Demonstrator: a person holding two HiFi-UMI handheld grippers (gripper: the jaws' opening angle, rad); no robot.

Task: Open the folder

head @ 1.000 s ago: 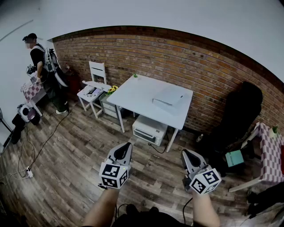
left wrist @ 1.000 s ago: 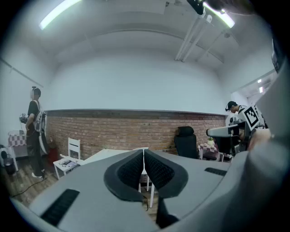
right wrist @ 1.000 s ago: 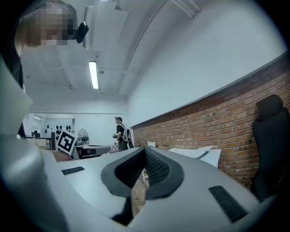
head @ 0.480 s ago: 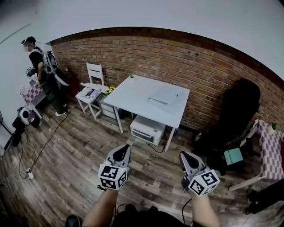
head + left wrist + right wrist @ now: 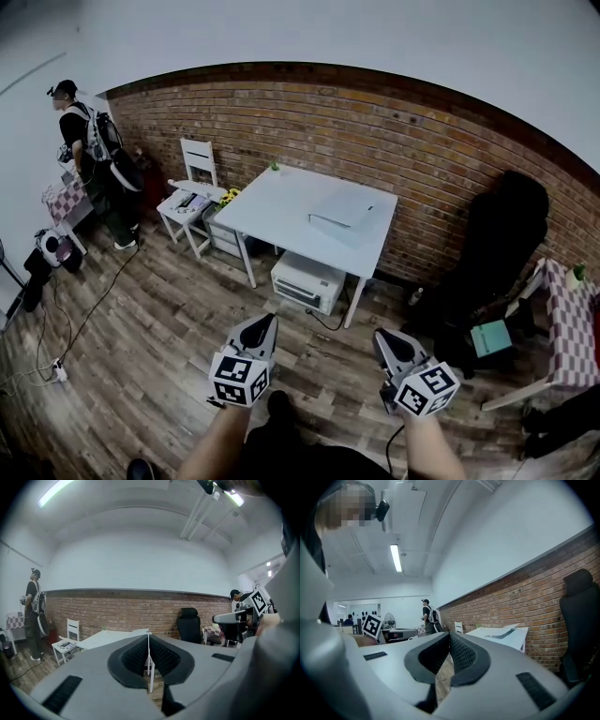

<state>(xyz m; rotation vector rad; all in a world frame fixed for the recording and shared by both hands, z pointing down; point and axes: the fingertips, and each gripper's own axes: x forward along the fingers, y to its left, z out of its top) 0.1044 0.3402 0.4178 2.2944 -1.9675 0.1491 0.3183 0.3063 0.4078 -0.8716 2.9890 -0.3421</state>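
A pale grey folder [image 5: 339,208] lies closed on the white table [image 5: 272,208] by the brick wall, well ahead of both grippers. My left gripper [image 5: 266,321] and right gripper [image 5: 381,336] are held side by side low over the wooden floor, pointing toward the table, both shut with nothing between the jaws. In the left gripper view the left gripper [image 5: 149,635] has its pads together, with the table [image 5: 105,638] far beyond. The right gripper view shows the right gripper [image 5: 449,635] with pads together and the folder [image 5: 506,631] on the distant table [image 5: 518,638].
A white box-like machine [image 5: 307,279] sits under the table. A white chair [image 5: 192,183] and a crate stand to its left, a black office chair [image 5: 502,244] to its right, and a checkered table [image 5: 572,323] at far right. A person [image 5: 89,159] stands far left. Cables [image 5: 80,314] cross the floor.
Both grippers have sunk a little lower in the head view, still shut. The table and folder sit slightly higher and further left in the picture. A dark shoe now shows at the bottom.
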